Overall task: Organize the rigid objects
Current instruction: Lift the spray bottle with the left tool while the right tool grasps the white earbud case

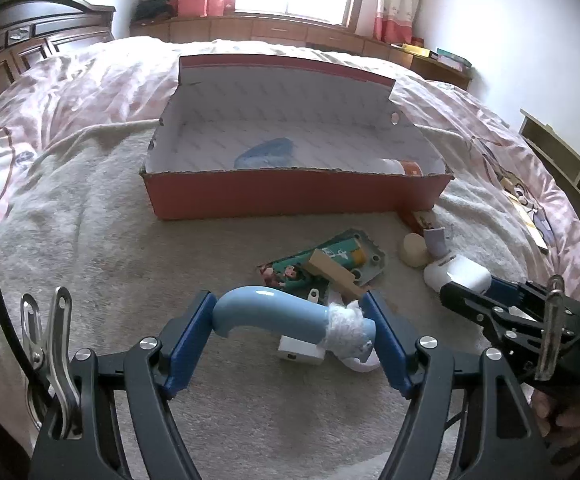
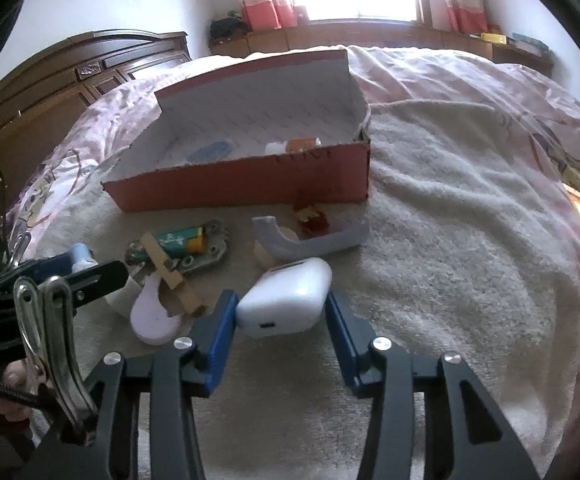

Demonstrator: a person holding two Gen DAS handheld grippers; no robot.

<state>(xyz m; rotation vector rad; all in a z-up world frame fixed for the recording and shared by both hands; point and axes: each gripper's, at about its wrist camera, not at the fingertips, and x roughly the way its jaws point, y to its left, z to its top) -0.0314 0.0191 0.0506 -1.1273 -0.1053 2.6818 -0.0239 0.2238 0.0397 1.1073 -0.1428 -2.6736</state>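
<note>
The bed, spread with a pale fuzzy blanket, is carrying everything here, and straight ahead of both grippers the red cardboard box is sitting open, already holding a blue item and a white-and-orange one on its floor. So this looks like the collecting step: loose rigid things between the grippers and the box are going in one by one. Nearest to the left gripper, in fact right across its jaws, the curved blue handle with a fuzzy white wrap at one end is being gripped end to end, both blue pads pressing on it, and it seems lifted clear of the clutter below. Just beyond the left gripper's tips the green-and-yellow toy on a grey plate and a wooden block are lying in a heap. Over at the right gripper, the white rounded case is sitting between the jaws; the left pad is touching its side while the right pad is standing just apart, so that grip is not yet made. Just ahead of it a lilac curved piece is resting. Next, I judge, the right jaws need to squeeze fully before lifting, since the smooth case could slip, and the left needs carrying forward over the box's near wall.
</note>
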